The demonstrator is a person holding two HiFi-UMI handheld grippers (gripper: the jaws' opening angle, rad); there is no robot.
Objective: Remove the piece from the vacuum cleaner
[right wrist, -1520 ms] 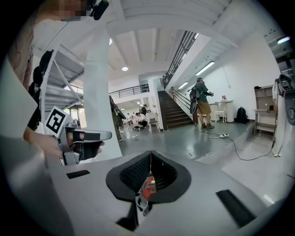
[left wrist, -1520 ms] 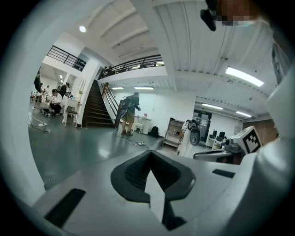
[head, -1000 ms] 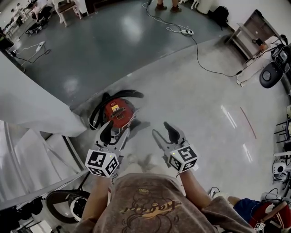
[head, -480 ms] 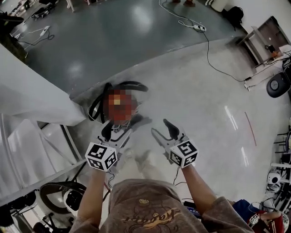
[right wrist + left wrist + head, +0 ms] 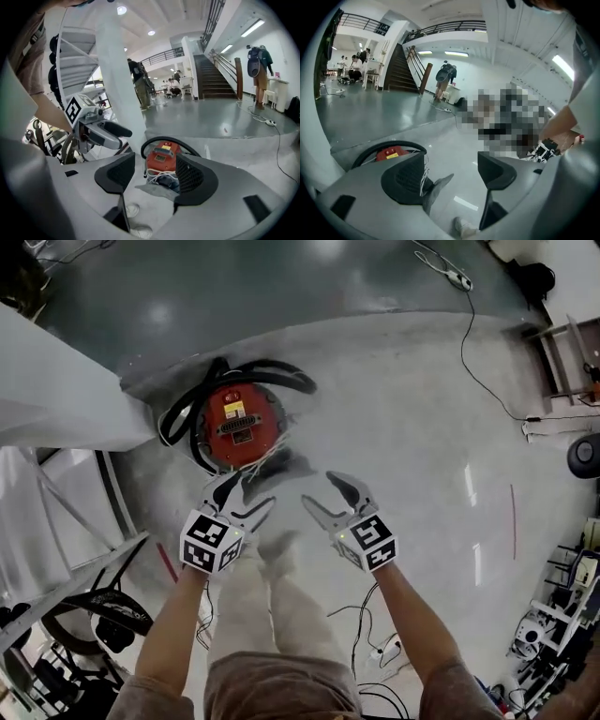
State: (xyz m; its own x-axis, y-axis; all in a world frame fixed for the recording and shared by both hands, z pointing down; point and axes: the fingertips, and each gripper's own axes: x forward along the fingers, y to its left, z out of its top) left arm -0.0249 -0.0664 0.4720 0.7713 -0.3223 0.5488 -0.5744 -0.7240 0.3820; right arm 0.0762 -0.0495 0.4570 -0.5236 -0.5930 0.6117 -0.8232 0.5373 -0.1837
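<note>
A red vacuum cleaner (image 5: pixel 239 425) stands on the floor with a black hose (image 5: pixel 272 371) looped around it. White cord (image 5: pixel 267 457) and a grey piece (image 5: pixel 286 465) lie at its near side. My left gripper (image 5: pixel 246 498) hovers open just short of it, nothing between its jaws. My right gripper (image 5: pixel 328 493) is open beside it, also empty. The left gripper view shows the vacuum (image 5: pixel 391 153) behind its left jaw. In the right gripper view the vacuum (image 5: pixel 161 158), cord (image 5: pixel 161 176) and grey piece (image 5: pixel 157 190) sit between the jaws, some way ahead.
White stair panels (image 5: pixel 56 399) rise at the left, close to the vacuum. A power strip (image 5: pixel 459 277) and its cable run across the far floor. My legs and shoes (image 5: pixel 461 228) are below the grippers. Black equipment (image 5: pixel 94 615) sits lower left.
Both grippers' jaws have spread wider. The view has tilted down and the vacuum now sits higher in the frame, closer to the left gripper's tips.
</note>
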